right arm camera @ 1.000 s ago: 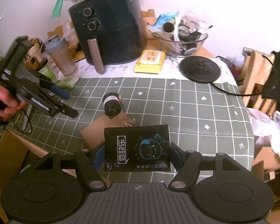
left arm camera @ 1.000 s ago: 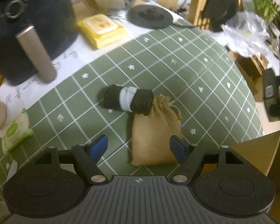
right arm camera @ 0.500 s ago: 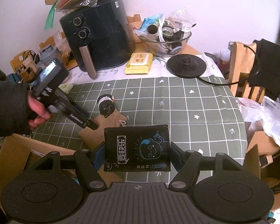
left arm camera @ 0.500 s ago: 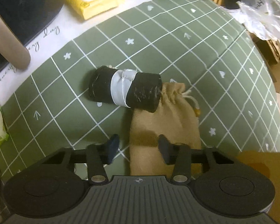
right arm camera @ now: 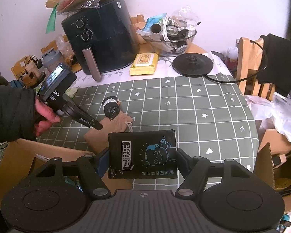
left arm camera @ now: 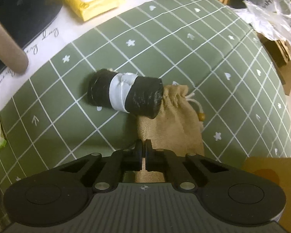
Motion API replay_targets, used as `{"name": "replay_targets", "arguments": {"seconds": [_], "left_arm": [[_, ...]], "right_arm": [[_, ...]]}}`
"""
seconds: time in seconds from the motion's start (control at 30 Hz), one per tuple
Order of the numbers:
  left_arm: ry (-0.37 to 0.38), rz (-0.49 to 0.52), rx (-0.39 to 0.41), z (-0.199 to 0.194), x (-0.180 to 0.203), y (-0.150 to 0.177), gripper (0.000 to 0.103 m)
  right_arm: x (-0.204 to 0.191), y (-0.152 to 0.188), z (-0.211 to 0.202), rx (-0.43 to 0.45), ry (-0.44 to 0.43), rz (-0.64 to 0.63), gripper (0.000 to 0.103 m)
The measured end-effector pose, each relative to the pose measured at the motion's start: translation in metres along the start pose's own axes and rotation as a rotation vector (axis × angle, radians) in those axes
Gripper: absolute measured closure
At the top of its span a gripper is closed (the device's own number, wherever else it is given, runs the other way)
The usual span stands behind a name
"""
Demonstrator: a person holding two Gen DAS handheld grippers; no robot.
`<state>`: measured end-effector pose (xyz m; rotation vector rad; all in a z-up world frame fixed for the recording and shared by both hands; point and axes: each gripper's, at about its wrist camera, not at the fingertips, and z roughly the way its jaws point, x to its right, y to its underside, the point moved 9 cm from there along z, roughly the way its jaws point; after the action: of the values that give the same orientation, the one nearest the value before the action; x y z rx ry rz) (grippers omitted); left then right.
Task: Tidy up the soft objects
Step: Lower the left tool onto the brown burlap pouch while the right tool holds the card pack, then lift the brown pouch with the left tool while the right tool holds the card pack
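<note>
A tan drawstring pouch (left arm camera: pixel 170 120) lies flat on the green checked tablecloth (left arm camera: pixel 203 62). A black roll with a white band (left arm camera: pixel 126 95) rests against its tied end. My left gripper (left arm camera: pixel 143 146) points steeply down, shut on the cloth at the pouch's near edge. The right wrist view shows that gripper (right arm camera: pixel 97 125) held by a hand in a dark sleeve, its tips on the pouch (right arm camera: pixel 116 125) just in front of the roll (right arm camera: pixel 111 109). My right gripper (right arm camera: pixel 142 160) hovers near the table's front edge, shut on a black tissue pack (right arm camera: pixel 142 153) with a cartoon face.
At the back stand a black air fryer (right arm camera: pixel 102 36), a yellow wipes pack (right arm camera: pixel 144 63), a kettle base (right arm camera: pixel 193 65) with its cord and a cluttered glass bowl (right arm camera: pixel 172 38). An open cardboard box (right arm camera: pixel 29 155) sits below the table's front left. A wooden chair (right arm camera: pixel 250 66) stands right.
My left gripper came down over the pouch's near end and its jaws closed from wide apart onto the cloth. My right gripper shifted slightly sideways, still holding the black pack.
</note>
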<state>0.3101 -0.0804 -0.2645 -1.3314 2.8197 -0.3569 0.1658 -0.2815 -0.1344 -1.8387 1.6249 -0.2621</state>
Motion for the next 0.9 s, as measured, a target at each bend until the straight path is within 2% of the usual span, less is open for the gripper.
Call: {"name": "replay_targets", "arguments": {"seconds": [0.47, 0.63, 0.9], "left_arm": [[0.028, 0.039, 0.128, -0.065, 0.007, -0.001, 0.101], [0.02, 0.036, 0.184, -0.087, 0.011, 0.003, 0.101], [-0.023, -0.014, 0.316, -0.132, 0.013, 0.01, 0.101]], "right_arm": [[-0.002, -0.005, -0.004, 0.023, -0.035, -0.014, 0.031], [-0.006, -0.009, -0.01, 0.029, -0.045, -0.032, 0.031], [-0.018, -0.015, -0.023, 0.052, -0.072, -0.067, 0.032]]}}
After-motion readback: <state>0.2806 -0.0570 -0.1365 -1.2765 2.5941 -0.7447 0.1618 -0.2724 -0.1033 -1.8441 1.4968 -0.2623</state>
